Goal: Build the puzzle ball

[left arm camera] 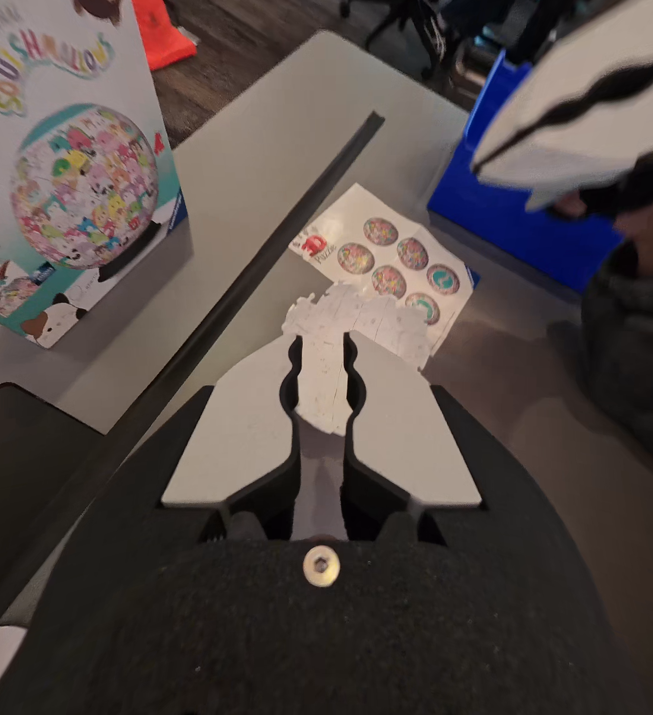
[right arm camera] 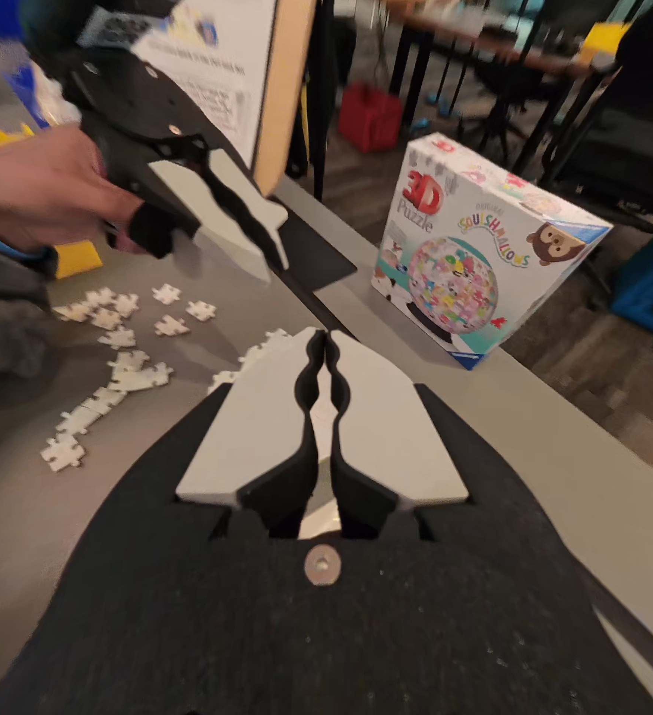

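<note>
A white assembled puzzle section (left arm camera: 355, 317) lies face down on the grey table (left arm camera: 297, 116), partly over a printed leaflet (left arm camera: 394, 251). My left gripper (left arm camera: 321, 340) hovers over it with the jaws apart. The section shows through the gap, and the pads do not press on it. In the right wrist view the left gripper (right arm camera: 276, 269) hangs in the air with nothing in it. My right gripper (right arm camera: 325, 332) is shut with the tips touching, and the section's edge (right arm camera: 266, 344) pokes out from behind it. It also shows shut in the left wrist view (left arm camera: 475, 168). Several loose white pieces (right arm camera: 123, 336) lie at the left.
The puzzle box (right arm camera: 472, 271) stands near the table's far edge and also shows in the left wrist view (left arm camera: 65, 193). A black seam (left arm camera: 278, 251) runs between two tabletops. A blue bin (left arm camera: 510, 216) is at the right, a yellow block (right arm camera: 77, 259) at the left. A hand (right arm camera: 46, 193) holds the left gripper. Spacing between my two grippers at the tips: around 10 cm.
</note>
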`<action>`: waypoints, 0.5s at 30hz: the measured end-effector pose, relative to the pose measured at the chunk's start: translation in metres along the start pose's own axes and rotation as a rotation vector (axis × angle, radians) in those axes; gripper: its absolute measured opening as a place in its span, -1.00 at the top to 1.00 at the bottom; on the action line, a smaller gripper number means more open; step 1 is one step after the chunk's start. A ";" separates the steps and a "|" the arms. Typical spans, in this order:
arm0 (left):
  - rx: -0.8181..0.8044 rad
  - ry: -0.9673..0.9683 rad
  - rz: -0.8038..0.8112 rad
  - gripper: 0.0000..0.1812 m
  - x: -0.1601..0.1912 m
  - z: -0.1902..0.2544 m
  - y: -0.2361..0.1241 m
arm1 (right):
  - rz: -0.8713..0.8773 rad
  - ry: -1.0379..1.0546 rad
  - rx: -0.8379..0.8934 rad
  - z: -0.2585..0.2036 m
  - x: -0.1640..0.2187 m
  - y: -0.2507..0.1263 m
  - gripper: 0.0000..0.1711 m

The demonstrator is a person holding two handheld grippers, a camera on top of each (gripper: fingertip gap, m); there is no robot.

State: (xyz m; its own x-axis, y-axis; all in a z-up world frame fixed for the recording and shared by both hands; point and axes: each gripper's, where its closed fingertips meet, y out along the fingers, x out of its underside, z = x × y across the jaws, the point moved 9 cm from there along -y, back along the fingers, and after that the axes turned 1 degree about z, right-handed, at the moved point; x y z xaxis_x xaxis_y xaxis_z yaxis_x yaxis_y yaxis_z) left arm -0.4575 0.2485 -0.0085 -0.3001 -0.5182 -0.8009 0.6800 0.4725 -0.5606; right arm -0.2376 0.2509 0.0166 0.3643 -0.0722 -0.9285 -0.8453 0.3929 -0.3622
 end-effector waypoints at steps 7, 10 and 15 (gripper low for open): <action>-0.127 -0.049 0.023 0.80 -0.006 0.027 -0.026 | -0.031 -0.043 0.017 -0.040 0.066 -0.012 1.00; -0.190 -0.077 -0.029 0.80 0.006 0.036 -0.039 | -0.026 -0.062 -0.001 -0.070 0.087 -0.021 1.00; -0.204 -0.148 0.052 0.80 0.039 0.061 -0.049 | -0.038 0.003 0.070 -0.103 0.118 -0.005 1.00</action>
State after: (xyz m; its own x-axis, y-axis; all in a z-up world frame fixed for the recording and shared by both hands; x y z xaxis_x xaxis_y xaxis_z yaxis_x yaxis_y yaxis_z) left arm -0.4618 0.1620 0.0001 -0.1566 -0.5814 -0.7984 0.5388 0.6272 -0.5624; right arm -0.2306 0.1462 -0.0991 0.3942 -0.0912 -0.9145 -0.8013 0.4532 -0.3906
